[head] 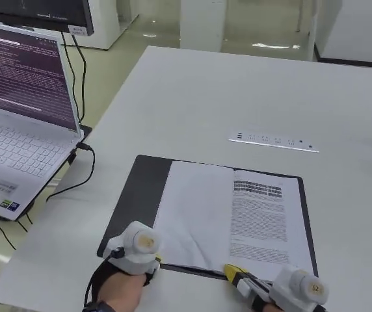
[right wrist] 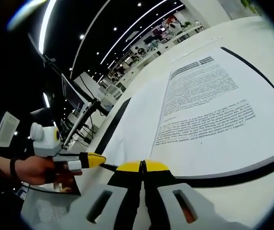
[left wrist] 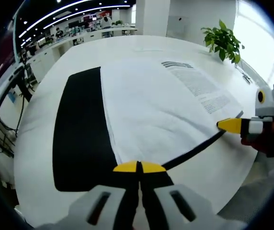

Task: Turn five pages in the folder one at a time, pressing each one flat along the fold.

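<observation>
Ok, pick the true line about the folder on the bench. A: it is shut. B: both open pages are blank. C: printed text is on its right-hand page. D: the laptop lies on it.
C: the folder lies open, its right page carries printed text, the left page is blank, and the laptop stands off to the side of it.

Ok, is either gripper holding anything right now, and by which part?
Nothing is held. The left gripper and right gripper are both shut with nothing between their tips, by the near edge of the open folder.
</observation>
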A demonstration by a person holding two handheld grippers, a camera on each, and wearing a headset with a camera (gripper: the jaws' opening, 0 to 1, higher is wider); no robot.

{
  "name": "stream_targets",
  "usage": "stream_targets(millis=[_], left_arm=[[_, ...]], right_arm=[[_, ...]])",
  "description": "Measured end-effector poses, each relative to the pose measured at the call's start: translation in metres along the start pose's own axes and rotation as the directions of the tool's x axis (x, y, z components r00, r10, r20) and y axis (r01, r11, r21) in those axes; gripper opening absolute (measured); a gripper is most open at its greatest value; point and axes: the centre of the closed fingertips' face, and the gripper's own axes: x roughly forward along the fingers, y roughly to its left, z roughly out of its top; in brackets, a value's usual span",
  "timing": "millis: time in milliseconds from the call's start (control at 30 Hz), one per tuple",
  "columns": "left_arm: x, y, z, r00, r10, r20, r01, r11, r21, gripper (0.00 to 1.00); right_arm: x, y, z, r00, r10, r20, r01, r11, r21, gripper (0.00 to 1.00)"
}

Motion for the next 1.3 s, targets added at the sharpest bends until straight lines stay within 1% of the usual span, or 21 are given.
stream_targets(millis=[100, 133, 200, 267, 300, 367, 400, 433, 467, 533, 567, 600, 667, 733, 867, 933, 1033, 1133, 1300], left_arm=[[0.0, 0.0, 0.001, 0.9996, -0.028, -0.003, 0.028, 0.999, -0.029, 0.0], [-0.001, 0.0, 0.001, 0.9993, -0.038, 0.001, 0.038, 0.998, -0.053, 0.0], [0.0, 0.001, 0.001, 0.9993, -0.037, 0.005, 0.038, 0.994, -0.104, 0.0], [-0.002, 0.001, 0.0, 0.9994, -0.033, 0.007, 0.034, 0.992, -0.12, 0.0], [-0.003, 0.0, 0.0, 0.9994, -0.032, 0.013, 0.033, 0.99, -0.138, 0.0], [-0.009, -0.002, 0.001, 0.9992, -0.023, 0.033, 0.029, 0.985, -0.168, 0.05], [-0.012, -0.003, 0.001, 0.9989, -0.027, 0.037, 0.033, 0.985, -0.168, 0.04], [-0.014, -0.009, 0.002, 0.9969, -0.065, 0.043, 0.07, 0.989, -0.128, 0.03], [-0.016, -0.008, 0.003, 0.9964, -0.072, 0.043, 0.076, 0.993, -0.095, 0.02], [-0.021, -0.002, 0.005, 0.9965, -0.061, 0.057, 0.067, 0.991, -0.114, 0.04], [-0.023, -0.002, 0.009, 0.995, -0.062, 0.078, 0.072, 0.988, -0.134, 0.04], [-0.028, -0.003, 0.013, 0.9928, -0.067, 0.099, 0.08, 0.987, -0.136, 0.05], [-0.035, -0.008, 0.017, 0.9908, -0.077, 0.111, 0.089, 0.99, -0.105, 0.1], [-0.039, -0.012, 0.019, 0.9896, -0.088, 0.114, 0.098, 0.992, -0.084, 0.15], [-0.048, -0.021, 0.022, 0.9874, -0.107, 0.117, 0.112, 0.993, -0.037, 0.25], [-0.052, -0.024, 0.025, 0.9853, -0.117, 0.124, 0.122, 0.992, -0.026, 0.26], [-0.061, -0.026, 0.033, 0.9818, -0.123, 0.145, 0.126, 0.992, -0.015, 0.29], [-0.07, -0.027, 0.041, 0.9767, -0.125, 0.175, 0.126, 0.992, 0.001, 0.33], [-0.087, -0.026, 0.055, 0.9683, -0.123, 0.217, 0.124, 0.992, 0.008, 0.39]], right_arm=[[-0.005, -0.001, 0.0, 0.9999, -0.01, -0.007, 0.01, 1.0, 0.004, 0.0], [-0.008, -0.002, 0.002, 0.9999, -0.014, 0.0, 0.014, 1.0, 0.014, 0.01], [-0.014, -0.001, 0.005, 0.9998, -0.012, 0.016, 0.012, 0.999, 0.037, 0.06], [-0.02, -0.003, 0.008, 0.9997, -0.019, 0.018, 0.019, 0.999, 0.031, 0.07], [-0.022, -0.004, 0.009, 0.9995, -0.024, 0.018, 0.024, 0.999, 0.029, 0.07], [-0.028, -0.009, 0.011, 0.9992, -0.035, 0.019, 0.035, 0.999, 0.03, 0.08], [-0.031, -0.011, 0.012, 0.9991, -0.038, 0.02, 0.037, 0.999, 0.034, 0.08], [-0.035, -0.012, 0.014, 0.9989, -0.041, 0.025, 0.04, 0.999, 0.032, 0.08], [-0.038, -0.014, 0.015, 0.9986, -0.045, 0.026, 0.045, 0.999, 0.02, 0.08], [-0.043, -0.016, 0.015, 0.9986, -0.049, 0.021, 0.048, 0.999, 0.008, 0.09], [-0.047, -0.017, 0.016, 0.9985, -0.051, 0.018, 0.051, 0.999, 0.002, 0.1], [-0.049, -0.018, 0.017, 0.9984, -0.055, 0.016, 0.055, 0.998, -0.007, 0.11], [-0.053, -0.019, 0.019, 0.9981, -0.06, 0.015, 0.061, 0.998, -0.027, 0.14], [-0.057, -0.019, 0.023, 0.998, -0.061, 0.014, 0.062, 0.997, -0.055, 0.17], [-0.064, -0.017, 0.031, 0.9983, -0.058, 0.004, 0.058, 0.989, -0.134, 0.22], [-0.068, -0.016, 0.036, 0.9983, -0.058, 0.003, 0.058, 0.984, -0.167, 0.24], [-0.073, -0.015, 0.046, 0.9984, -0.054, 0.014, 0.056, 0.979, -0.195, 0.28], [-0.078, -0.012, 0.055, 0.9986, -0.047, 0.025, 0.051, 0.973, -0.225, 0.32], [-0.086, -0.01, 0.067, 0.9978, -0.047, 0.047, 0.056, 0.969, -0.24, 0.35]])
